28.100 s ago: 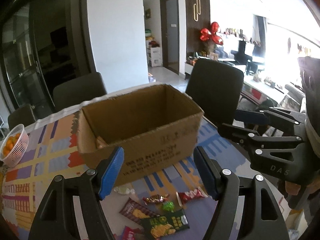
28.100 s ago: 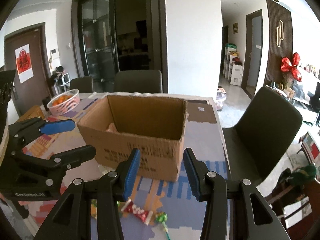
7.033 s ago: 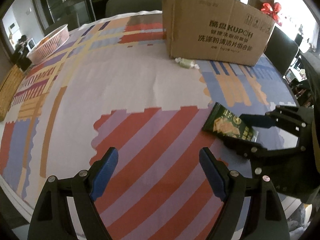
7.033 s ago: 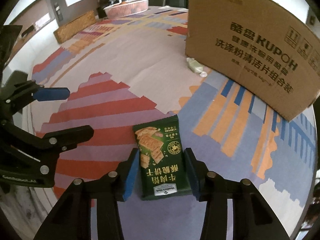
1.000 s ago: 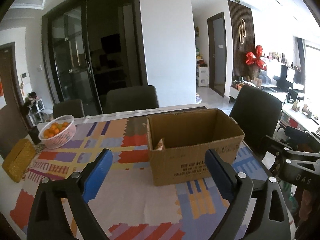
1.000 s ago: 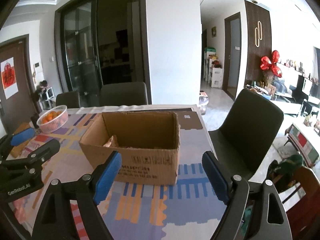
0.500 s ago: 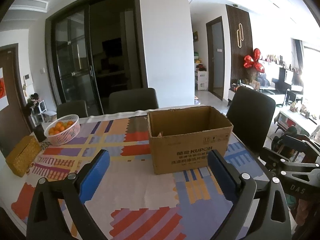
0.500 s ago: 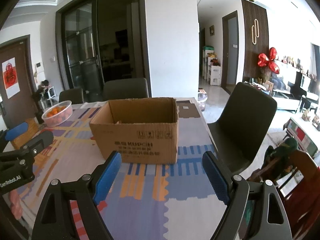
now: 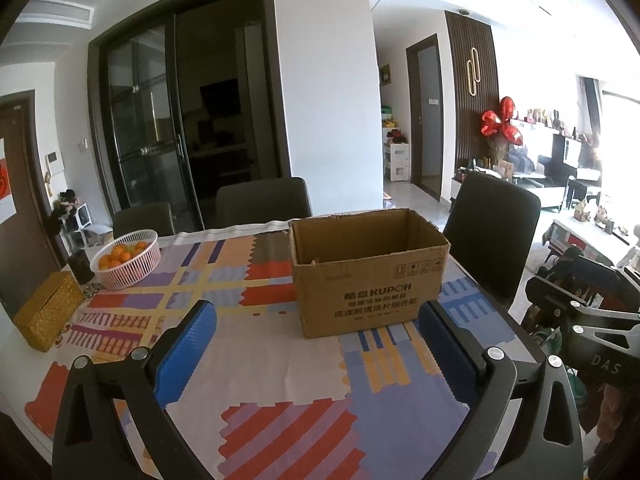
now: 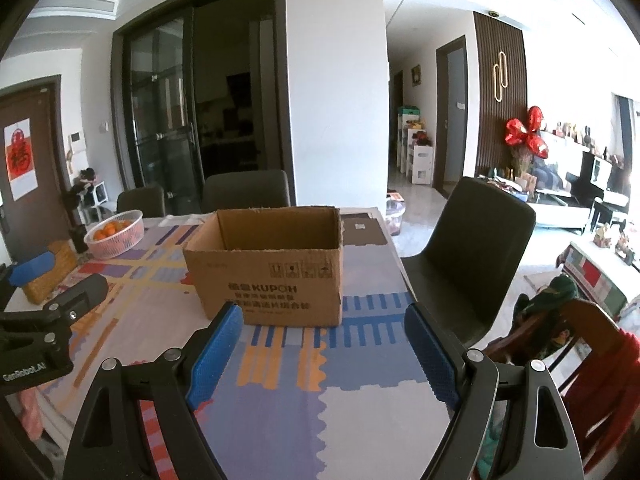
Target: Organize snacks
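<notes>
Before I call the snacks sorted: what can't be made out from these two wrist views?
- Floor of the open brown cardboard box: both views, hidden by its near wall, so contents cannot be seen.
- Near edge of the patterned tablecloth: both views, covered by the open left gripper and open right gripper.
- Table behind the box: both views, blocked by the box.
- Small print under the box logo: too small to read.

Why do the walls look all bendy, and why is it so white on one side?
Both wrist views use a fisheye lens, so straight things like the dark glass door curve toward the edges. In the left wrist view the window side is washed out by daylight; the right wrist view glares there too. The cardboard box stays sharp.
</notes>
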Tool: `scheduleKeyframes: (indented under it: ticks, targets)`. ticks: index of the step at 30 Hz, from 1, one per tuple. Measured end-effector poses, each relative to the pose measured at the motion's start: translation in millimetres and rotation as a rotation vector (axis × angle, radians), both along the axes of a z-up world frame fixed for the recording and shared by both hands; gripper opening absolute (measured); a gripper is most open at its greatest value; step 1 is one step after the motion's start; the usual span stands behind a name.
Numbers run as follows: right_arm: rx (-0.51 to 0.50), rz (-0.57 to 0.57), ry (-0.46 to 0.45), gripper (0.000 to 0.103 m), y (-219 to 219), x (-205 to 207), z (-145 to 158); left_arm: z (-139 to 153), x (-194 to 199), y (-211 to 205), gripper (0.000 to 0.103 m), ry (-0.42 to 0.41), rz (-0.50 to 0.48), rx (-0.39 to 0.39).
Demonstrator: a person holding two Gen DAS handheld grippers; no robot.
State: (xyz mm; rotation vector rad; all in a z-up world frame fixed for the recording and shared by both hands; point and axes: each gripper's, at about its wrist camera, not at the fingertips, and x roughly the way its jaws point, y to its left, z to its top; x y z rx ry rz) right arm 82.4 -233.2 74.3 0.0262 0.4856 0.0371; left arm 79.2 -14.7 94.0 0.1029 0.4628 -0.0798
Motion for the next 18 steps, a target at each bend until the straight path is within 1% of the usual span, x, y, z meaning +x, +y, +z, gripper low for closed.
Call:
scheduleKeyframes:
  ticks: [10, 18]
  targets:
    - [-0.008, 0.000, -0.025, 0.084, 0.4, -6.6, 3.0, -1.1, -1.5, 1.9, 0.103, 0.011, 0.023, -0.003]
    - [-0.009, 0.000, -0.024, 0.084, 2.5, -6.9, 4.3, -2.8, -0.7, 4.4, 0.103, 0.017, 0.030, -0.005]
